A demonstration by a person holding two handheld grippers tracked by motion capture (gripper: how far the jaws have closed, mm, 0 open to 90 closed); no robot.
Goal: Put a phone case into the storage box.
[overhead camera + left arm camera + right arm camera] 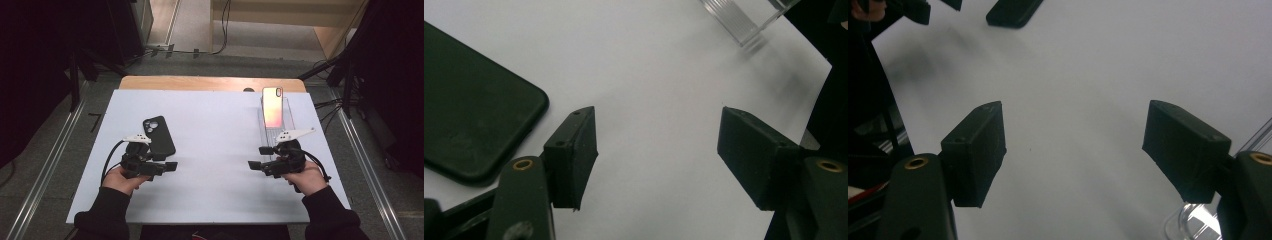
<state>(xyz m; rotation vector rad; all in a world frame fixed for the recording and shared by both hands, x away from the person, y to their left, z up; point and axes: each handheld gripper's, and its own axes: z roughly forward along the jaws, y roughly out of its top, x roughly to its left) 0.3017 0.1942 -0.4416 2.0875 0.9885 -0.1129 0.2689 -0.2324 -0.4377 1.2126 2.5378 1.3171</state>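
No writing, brand, number or sign could be read anywhere. The back of the black phone (160,135) was plain, the phone in the clear stand (273,106) showed only a pink-orange sheen, and the white sheet (215,150) over the counter bore no print.

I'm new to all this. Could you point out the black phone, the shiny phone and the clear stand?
black phone (159,135): high view, middle of its back.
shiny phone (273,106): high view, middle of its glossy back.
clear stand (289,114): high view, its right wall beside the phone.
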